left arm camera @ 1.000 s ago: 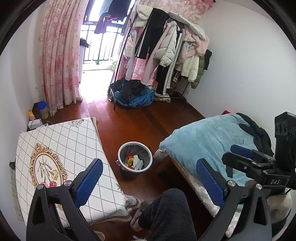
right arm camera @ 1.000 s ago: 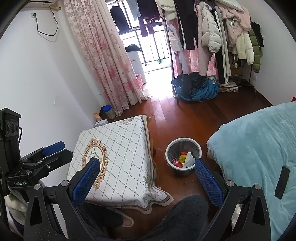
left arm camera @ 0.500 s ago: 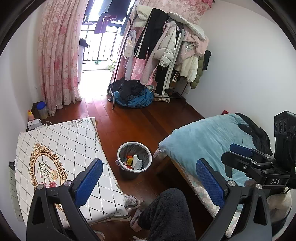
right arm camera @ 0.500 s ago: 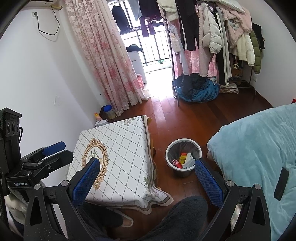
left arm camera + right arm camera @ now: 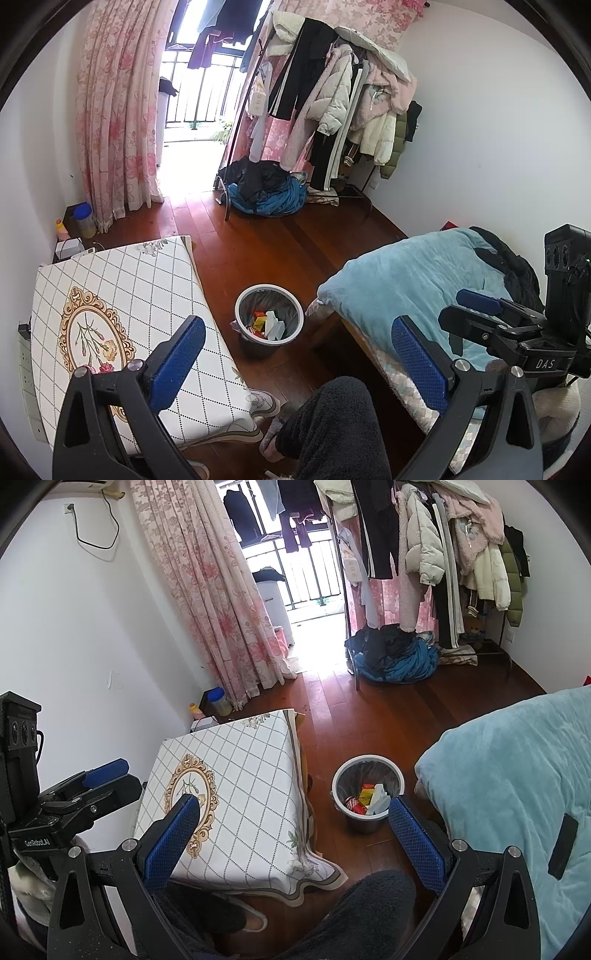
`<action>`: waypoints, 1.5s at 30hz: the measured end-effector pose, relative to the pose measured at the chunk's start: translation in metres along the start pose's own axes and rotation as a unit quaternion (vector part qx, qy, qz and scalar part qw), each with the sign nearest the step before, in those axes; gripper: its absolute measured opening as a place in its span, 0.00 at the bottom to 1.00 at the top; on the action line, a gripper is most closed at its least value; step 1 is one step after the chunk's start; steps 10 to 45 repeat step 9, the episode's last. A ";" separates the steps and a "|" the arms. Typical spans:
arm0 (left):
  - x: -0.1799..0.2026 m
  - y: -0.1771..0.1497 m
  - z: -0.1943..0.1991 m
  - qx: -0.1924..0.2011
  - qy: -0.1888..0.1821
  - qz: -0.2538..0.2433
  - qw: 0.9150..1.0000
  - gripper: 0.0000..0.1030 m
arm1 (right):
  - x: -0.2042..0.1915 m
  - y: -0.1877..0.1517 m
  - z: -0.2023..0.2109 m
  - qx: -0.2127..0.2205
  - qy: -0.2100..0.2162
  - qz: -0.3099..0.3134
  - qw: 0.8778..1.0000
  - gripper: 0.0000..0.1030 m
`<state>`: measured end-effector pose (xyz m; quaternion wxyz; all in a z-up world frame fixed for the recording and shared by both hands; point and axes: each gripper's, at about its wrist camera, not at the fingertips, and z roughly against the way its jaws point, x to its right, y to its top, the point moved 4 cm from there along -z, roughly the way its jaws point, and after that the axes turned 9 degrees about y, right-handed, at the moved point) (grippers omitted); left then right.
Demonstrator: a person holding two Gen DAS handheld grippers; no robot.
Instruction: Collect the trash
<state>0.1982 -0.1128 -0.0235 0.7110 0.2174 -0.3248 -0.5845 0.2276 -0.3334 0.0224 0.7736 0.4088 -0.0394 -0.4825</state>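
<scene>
Wastebasket (image 5: 269, 317), lined with a dark bag and partly filled with cartons and wrappers, stands on the wooden floor (image 5: 280, 243) between the cloth-covered table (image 5: 122, 295) at 9 o'clock and the blue-blanketed bed (image 5: 406, 284) at 3 o'clock. Both hand-held tools hang above it with nothing between their fingers: the left gripper (image 5: 295, 354) spread wide, the right gripper (image 5: 295, 834) likewise spread.

The load looks light: thin cardboard and plastic packaging (image 5: 369, 797) that should crush easily and could slide on smooth faces, so a pinch across a carton's flat sides seems safest. The basket itself appears stiff; its pale rim (image 5: 369, 760) offers the firmest hold, while the soft liner would stretch or tear if pulled alone.

Room is tight. The tablecloth's draped hem (image 5: 295, 849) and the bed's edge flank the basket closely, and the person's dark-trousered knee (image 5: 332, 417) sits at 6 o'clock. Open floor runs toward 12 o'clock, up to the clothes pile (image 5: 266, 192) under the garment rack (image 5: 332, 110).
</scene>
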 end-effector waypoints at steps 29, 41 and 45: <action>-0.001 0.003 -0.001 -0.004 -0.007 0.006 1.000 1.00 | -0.002 0.002 -0.004 -0.009 0.005 0.008 1.000 1.00; -0.001 0.003 -0.001 -0.004 -0.007 0.006 1.000 1.00 | -0.002 0.002 -0.004 -0.009 0.005 0.008 1.000 1.00; -0.001 0.003 -0.001 -0.004 -0.007 0.006 1.000 1.00 | -0.002 0.002 -0.004 -0.009 0.005 0.008 1.000 1.00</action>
